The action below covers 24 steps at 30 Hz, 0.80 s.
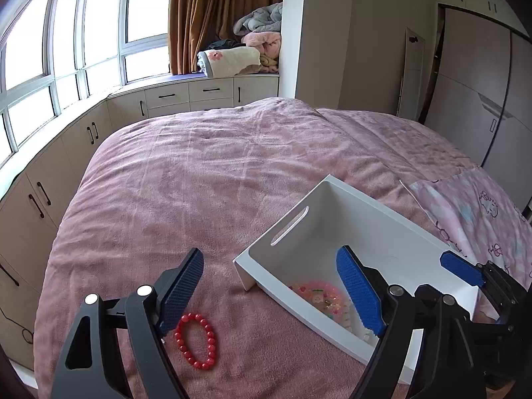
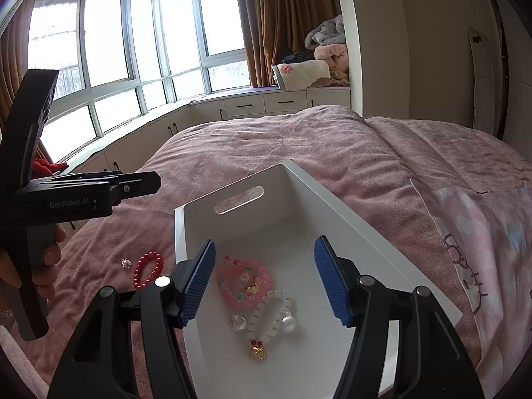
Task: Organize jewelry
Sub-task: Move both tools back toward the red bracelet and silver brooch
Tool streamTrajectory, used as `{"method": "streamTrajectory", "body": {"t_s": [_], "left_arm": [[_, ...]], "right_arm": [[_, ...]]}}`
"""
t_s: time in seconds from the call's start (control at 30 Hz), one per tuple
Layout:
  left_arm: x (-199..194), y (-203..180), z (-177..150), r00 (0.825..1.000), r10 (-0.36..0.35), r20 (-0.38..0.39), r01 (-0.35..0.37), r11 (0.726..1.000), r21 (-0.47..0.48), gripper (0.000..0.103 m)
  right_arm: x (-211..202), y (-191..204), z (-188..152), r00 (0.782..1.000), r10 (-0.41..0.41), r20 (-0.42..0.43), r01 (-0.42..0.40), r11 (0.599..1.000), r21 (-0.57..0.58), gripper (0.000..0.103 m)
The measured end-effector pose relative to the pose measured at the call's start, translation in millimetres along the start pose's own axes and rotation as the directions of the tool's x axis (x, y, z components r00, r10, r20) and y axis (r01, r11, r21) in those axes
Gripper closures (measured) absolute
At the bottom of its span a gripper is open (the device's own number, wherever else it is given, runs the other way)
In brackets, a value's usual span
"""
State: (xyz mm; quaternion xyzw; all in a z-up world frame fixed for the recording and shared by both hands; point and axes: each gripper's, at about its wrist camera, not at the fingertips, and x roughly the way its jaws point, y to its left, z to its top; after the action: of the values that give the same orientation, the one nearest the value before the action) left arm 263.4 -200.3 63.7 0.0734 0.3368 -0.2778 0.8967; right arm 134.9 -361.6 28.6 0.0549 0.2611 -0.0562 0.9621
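Two hand-held tongs hover over a bed (image 1: 206, 179) spread with a pink blanket. The left tongs (image 1: 271, 294) are spread wide and grip nothing; one blue pad hangs just above a red bead bracelet (image 1: 196, 340) lying on the blanket, the other hangs over the near corner of a white tray (image 1: 299, 226) with a slot handle. The right tongs (image 2: 264, 281) are also spread wide and empty, poised above the inside of the white tray (image 2: 239, 206), touching none of its contents.

The right wrist view looks down into the tray and shows what lies there: a pink bracelet (image 2: 244, 281) with small charms, a white bead bracelet (image 2: 274, 316) with a gold pendant, a large pearl (image 2: 288, 322) and a small heart-shaped piece (image 2: 238, 322). It also shows, out on the blanket left of the tray, the red bead bracelet (image 2: 148, 269) with a tiny silver piece (image 2: 125, 262) just beside it, and the left tongs seen side-on in a hand (image 2: 40, 266).

The left wrist view catches only the edge of the pink bracelet (image 1: 321, 294) in the tray, and the right tongs' blue pads (image 1: 462, 267) over the tray's far side.
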Motion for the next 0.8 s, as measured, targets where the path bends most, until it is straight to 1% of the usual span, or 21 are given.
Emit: {"method": "streamTrajectory", "body": {"t_s": [0.07,0.1,0.2,0.33,0.43,0.53,0.57,0.6,0.67,0.73,0.8], "left_arm": [[-8.7,12.1,-4.5,1.0,0.019,0.008,-0.019,1.0,-0.016,0.013],[-13.1,19.0,-7.3,0.999,0.032,0.011,-0.031,0.999,-0.025,0.011],[-24.5,42.6,-18.2,0.998,0.064,0.012,-0.063,0.996,-0.063,0.009],[-35.9,76.3,-40.6,0.993,0.121,0.001,-0.12,0.986,-0.118,0.009],[-42.5,97.9,-62.2,0.987,0.16,-0.01,-0.16,0.977,-0.14,0.009],[-48.6,114.1,-85.8,0.979,0.204,-0.021,-0.204,0.969,-0.138,0.009],[-50.1,118.0,-93.5,0.975,0.221,-0.024,-0.222,0.966,-0.134,0.009],[-52.1,120.7,-101.2,0.97,0.244,-0.021,-0.244,0.961,-0.127,0.009],[-56.8,122.8,-116.1,0.959,0.284,-0.001,-0.282,0.954,-0.103,0.008],[-60.4,123.2,-129.8,0.944,0.329,0.021,-0.326,0.942,-0.079,0.008],[-59.4,126.8,-141.9,0.942,0.335,0.012,-0.333,0.939,-0.08,0.007]], "right_arm": [[-2.7,5.4,-0.7,1.0,0.004,0.017,-0.004,1.0,-0.015,0.033],[-3.7,8.6,-1.2,1.0,0.009,0.024,-0.009,1.0,-0.025,0.03],[-8.8,21.8,-2.3,0.998,0.007,0.069,-0.002,0.997,-0.077,0.022],[-16.5,48.5,-6.8,0.991,0.011,0.135,0.015,0.982,-0.189,0.021],[-19.1,70.9,-13.8,0.987,0.038,0.156,0.007,0.961,-0.276,0.021],[-17.7,95.3,-24.5,0.987,0.068,0.147,-0.01,0.933,-0.361,0.021],[-15.7,104.6,-29.2,0.987,0.061,0.149,0.002,0.919,-0.395,0.021],[-14.0,114.1,-34.6,0.987,0.062,0.147,0.008,0.902,-0.432,0.021],[-9.6,130.2,-44.4,0.988,0.08,0.131,-0.005,0.869,-0.495,0.022],[-3.8,143.5,-53.4,0.99,0.097,0.103,-0.026,0.842,-0.539,0.022],[2.6,154.3,-60.6,0.991,0.09,0.094,-0.02,0.817,-0.576,0.022]]}}
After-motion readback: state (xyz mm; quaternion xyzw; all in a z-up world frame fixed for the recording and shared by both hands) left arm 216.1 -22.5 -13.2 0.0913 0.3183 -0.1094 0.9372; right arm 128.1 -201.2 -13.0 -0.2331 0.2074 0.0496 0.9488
